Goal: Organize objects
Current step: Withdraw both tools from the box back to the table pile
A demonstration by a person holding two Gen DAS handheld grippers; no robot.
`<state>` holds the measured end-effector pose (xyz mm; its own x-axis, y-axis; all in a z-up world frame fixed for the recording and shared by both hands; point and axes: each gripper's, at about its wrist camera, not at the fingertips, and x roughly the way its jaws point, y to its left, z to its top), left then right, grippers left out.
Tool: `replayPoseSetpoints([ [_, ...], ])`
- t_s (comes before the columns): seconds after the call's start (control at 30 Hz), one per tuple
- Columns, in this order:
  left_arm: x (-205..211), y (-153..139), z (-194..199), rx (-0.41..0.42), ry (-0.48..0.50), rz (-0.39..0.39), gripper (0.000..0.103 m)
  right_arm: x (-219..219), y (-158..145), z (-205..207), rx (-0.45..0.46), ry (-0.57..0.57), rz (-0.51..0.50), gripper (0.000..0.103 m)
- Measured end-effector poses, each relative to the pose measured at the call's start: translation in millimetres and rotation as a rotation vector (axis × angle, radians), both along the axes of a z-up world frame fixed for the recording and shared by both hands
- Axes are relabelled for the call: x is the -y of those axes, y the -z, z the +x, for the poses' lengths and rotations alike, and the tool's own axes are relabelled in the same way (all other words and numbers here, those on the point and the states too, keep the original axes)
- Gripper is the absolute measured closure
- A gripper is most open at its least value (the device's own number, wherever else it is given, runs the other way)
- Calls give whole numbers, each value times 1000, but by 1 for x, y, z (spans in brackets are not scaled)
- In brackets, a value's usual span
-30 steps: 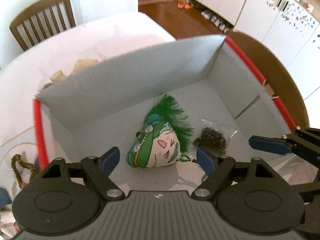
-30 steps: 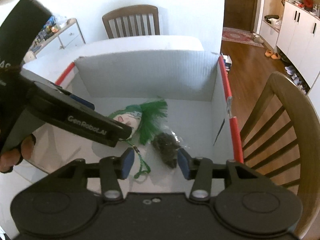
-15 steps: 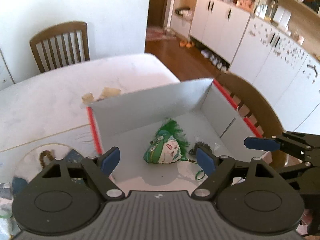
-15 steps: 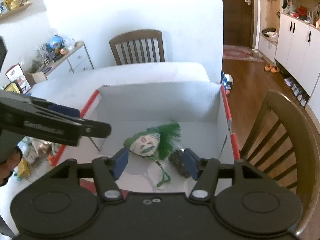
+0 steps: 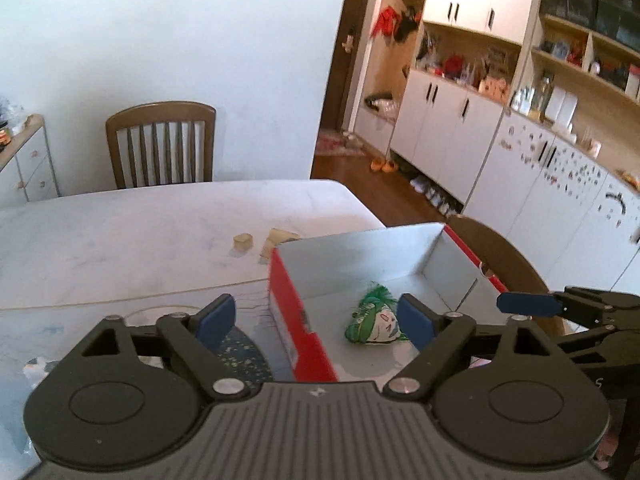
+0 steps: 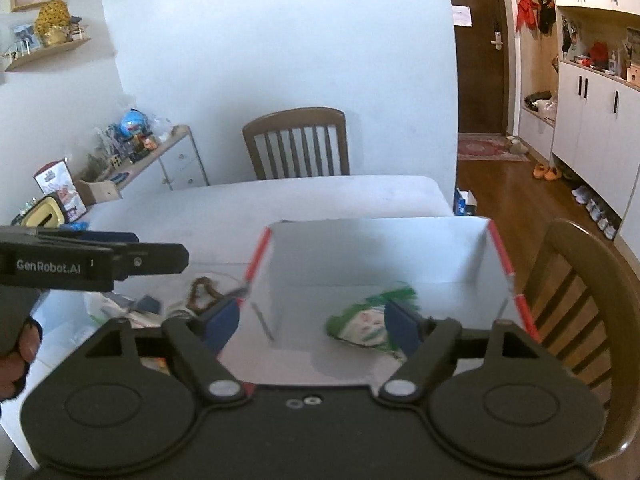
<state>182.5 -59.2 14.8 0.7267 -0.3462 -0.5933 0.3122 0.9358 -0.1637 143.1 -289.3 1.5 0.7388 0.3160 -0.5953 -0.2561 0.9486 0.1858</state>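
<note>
An open box with a grey inside and red outer sides (image 5: 296, 320) (image 6: 380, 248) stands on the white table. A green-haired plush head (image 5: 374, 320) (image 6: 360, 324) lies on its floor. My left gripper (image 5: 316, 320) hovers above the box's left wall, its jaws opening, with nothing between the pads. My right gripper (image 6: 312, 322) hangs over the box's near left corner, its jaws also opening and empty. Each gripper shows at the edge of the other's view. The small dark bag seen earlier is hidden behind the fingers.
Left of the box lie a brown bead string (image 6: 202, 292) and mixed clutter (image 6: 120, 308). Two small beige blocks (image 5: 243, 240) sit behind the box. One wooden chair (image 6: 580, 300) stands right of the box, another (image 5: 160, 144) at the table's far side.
Both grippers have risen and drawn back from inside the box, the left one shifting leftward. The right jaws have widened a lot, the left a little. The plush and bag stayed in the box.
</note>
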Motion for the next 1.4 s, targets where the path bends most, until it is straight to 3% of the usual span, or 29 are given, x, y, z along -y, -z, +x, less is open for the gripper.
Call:
replayPoseSetpoints([
  [0.1,-23,-2,-11,33,-19,-34,0,-20,-4,-7,15,-2,4,22],
  [0.4,-91,5,-40,88,-75,-94,0,-76,-9,-27,48,-9,6,16],
  [0.63,-132,17,-65,154,-110,-20,0,-117,-3,-43,68,-32,-7,8],
  [0.73,-151,25,-71,138,-112,-17,0,-131,0,-48,74,-25,14,1],
  [1.03,-204,42,-94,160,-124,-53,0,-164,13,-58,61,28,71,1],
  [1.2,-212,48,-105,203,-124,-9,0,-179,23,-64,90,54,35,1],
  [1.4,-225,65,-104,156,-112,24,0,-189,35,-66,70,78,28,1],
])
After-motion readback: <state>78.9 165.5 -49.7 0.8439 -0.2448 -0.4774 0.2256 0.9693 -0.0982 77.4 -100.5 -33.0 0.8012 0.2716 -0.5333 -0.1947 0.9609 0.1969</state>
